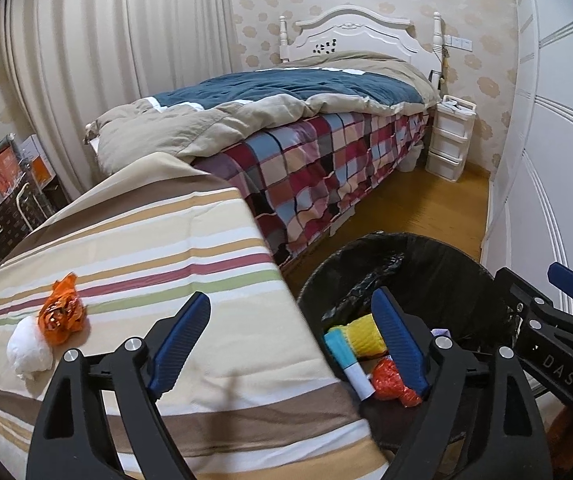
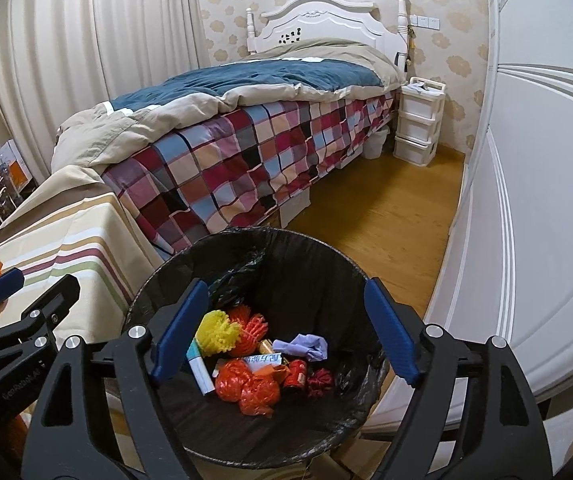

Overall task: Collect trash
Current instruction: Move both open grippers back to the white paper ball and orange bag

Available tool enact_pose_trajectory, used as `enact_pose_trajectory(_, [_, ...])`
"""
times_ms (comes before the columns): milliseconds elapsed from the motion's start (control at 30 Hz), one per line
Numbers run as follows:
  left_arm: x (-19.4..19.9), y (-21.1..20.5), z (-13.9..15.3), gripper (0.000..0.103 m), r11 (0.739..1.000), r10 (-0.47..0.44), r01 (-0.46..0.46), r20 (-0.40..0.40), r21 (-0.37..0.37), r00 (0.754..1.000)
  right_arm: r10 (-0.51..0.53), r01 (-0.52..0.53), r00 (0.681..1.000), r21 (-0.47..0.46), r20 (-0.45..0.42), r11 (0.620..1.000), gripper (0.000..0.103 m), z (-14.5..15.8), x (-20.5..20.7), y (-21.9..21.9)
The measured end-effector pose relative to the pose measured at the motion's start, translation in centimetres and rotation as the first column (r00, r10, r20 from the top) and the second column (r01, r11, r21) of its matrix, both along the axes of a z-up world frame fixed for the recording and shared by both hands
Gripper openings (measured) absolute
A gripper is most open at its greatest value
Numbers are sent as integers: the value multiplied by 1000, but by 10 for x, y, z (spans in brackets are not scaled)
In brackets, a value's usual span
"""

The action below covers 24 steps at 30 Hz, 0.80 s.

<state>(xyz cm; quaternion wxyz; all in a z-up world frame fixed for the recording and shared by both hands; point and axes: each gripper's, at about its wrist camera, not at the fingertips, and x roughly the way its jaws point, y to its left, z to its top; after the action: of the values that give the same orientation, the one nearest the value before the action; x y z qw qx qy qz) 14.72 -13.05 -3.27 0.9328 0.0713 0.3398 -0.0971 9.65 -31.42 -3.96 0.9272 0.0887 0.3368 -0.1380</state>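
Observation:
A crumpled orange wrapper (image 1: 62, 312) and a white paper ball (image 1: 30, 350) lie on the striped tablecloth (image 1: 190, 248), left of my left gripper (image 1: 290, 344). That gripper is open and empty over the table's right edge. A black-lined trash bin (image 2: 270, 248) stands beside the table and holds several pieces: yellow netting (image 2: 218, 332), orange wrappers (image 2: 246, 384), a purple scrap (image 2: 306, 346), a white tube (image 2: 200, 372). My right gripper (image 2: 286, 328) is open and empty above the bin. The bin also shows in the left wrist view (image 1: 426, 264).
A bed (image 2: 246, 152) with a checked cover stands behind the table and bin. A white wardrobe (image 2: 546, 200) runs along the right. A white drawer unit (image 2: 418, 120) stands by the headboard. Boxes (image 1: 2, 184) sit at far left. Wooden floor (image 2: 386, 220) lies between bed and wardrobe.

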Motion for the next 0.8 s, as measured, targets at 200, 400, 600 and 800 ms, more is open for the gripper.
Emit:
enact_pose_trajectory(200, [-7,19,4,83,1000,30,-30,11,-4,999,19,-19,1000,2,-2,1000,80,3,-1,16])
enact_pose_trajectory(400, [-17,44,9,83,998,69,-69,25,10,997,64,-64,998,20,-4,998,80,7,-4,44])
enact_pose_trajectory(600, [-32,81,4,83,990,138,-139,26,32,990,154,-153,988,52,-20,987,80,4,0,88])
enact_pose_trajectory(800, [-39,127,-9,83,969,239,-238,-7,69,971,256,-254,966,46,-45,966,80,-1,3,138])
